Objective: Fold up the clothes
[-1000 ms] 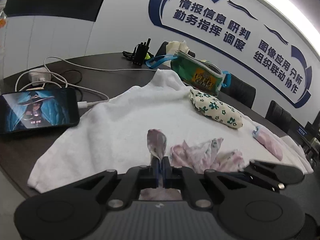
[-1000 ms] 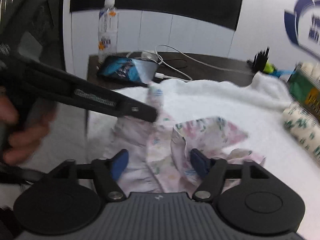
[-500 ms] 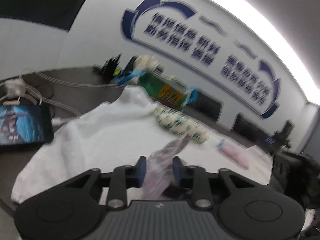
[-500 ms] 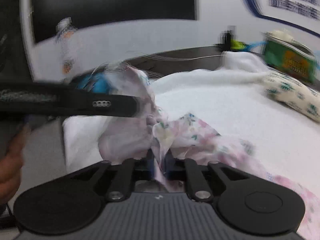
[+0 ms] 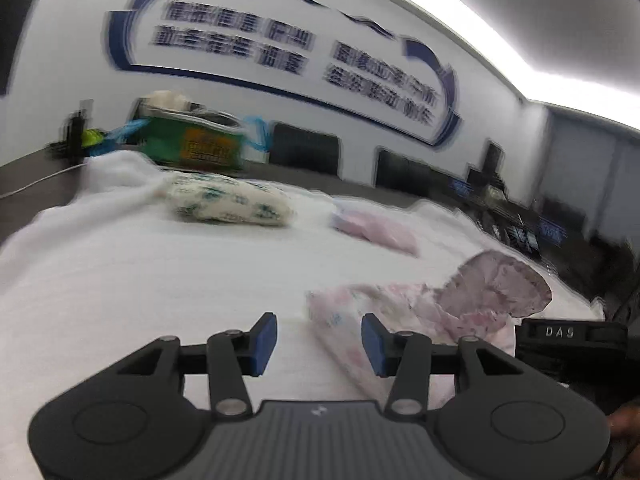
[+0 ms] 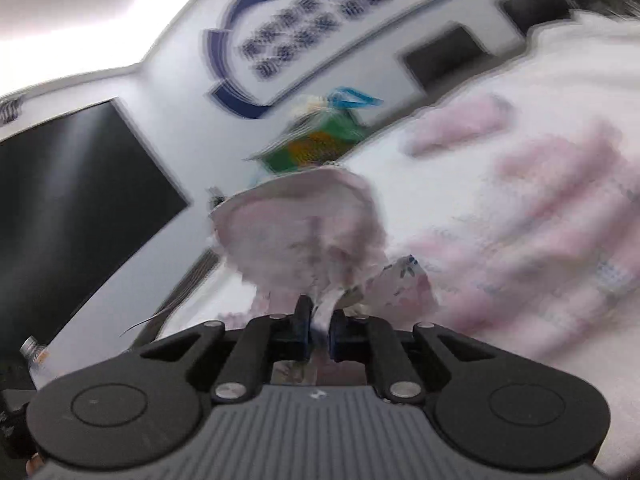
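- Both my wrist views are smeared with motion; the wall lettering [image 5: 256,44] can't be read.
- The pink floral garment [image 6: 304,232] bunches over my right gripper [image 6: 319,334], so the pinched edge is hidden.
- The green bag's [image 5: 192,144] label is too blurred to make out.
- The water bottle [image 6: 34,356] is cut off at the edge.

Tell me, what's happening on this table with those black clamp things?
A person is folding small clothes with a hand-held gripper in each hand. The right gripper is shut on a pink floral garment and holds part of it up. The left gripper is open, with the garment's other end just in front of its fingers. It all happens over a white towel, where a green-print bundle and a pink piece lie further back.
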The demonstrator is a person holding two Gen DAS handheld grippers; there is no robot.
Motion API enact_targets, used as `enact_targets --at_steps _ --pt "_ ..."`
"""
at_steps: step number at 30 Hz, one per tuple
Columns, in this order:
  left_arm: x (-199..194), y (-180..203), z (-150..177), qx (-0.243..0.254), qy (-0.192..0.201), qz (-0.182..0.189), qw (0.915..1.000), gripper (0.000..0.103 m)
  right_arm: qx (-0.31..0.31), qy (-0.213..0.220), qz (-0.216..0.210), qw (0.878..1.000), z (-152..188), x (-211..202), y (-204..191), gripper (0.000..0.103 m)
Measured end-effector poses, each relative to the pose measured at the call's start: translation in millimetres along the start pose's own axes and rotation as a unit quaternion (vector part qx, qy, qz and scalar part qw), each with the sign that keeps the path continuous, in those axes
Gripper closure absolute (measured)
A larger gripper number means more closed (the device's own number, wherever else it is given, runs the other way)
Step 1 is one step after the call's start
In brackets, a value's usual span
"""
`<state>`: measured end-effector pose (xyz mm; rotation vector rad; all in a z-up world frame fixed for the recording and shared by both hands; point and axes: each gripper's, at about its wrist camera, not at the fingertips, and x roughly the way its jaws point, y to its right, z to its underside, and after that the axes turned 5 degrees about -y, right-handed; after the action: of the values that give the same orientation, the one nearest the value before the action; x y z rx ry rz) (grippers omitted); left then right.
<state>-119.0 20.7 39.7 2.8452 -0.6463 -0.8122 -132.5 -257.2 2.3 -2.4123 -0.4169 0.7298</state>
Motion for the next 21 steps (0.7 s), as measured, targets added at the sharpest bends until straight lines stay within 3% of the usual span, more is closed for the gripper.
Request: enact_targets --at_steps 2,5,9,13,17,21 --pt "20 18 -2 0.032 -0.020 0.007 0.9993 0.058 0.013 0.009 0.017 1.000 4 -6 7 0.088" --pt "41 35 1 0.076 -0.051 0.006 0.9958 0.057 -0.017 0.017 0.040 0.999 3 -16 5 0.060" --pt "53 44 9 0.131 -0.078 -0.002 0.9883 0.056 -0.064 0.049 0.102 0.991 -13 -48 8 0.047" --pt "32 27 -24 0.136 -0.063 0.010 0.9886 0.056 -0.064 0.064 0.139 0.986 -26 -81 26 0.045" --pt "20 16 -57 0.151 -0.048 0.011 0.9874 0.045 -0.061 0.064 0.151 0.985 -25 -108 41 0.042" --pt "49 36 -62 0.222 -0.073 0.084 0.9688 0.039 -0.088 0.062 0.139 0.984 -23 -107 46 0.042"
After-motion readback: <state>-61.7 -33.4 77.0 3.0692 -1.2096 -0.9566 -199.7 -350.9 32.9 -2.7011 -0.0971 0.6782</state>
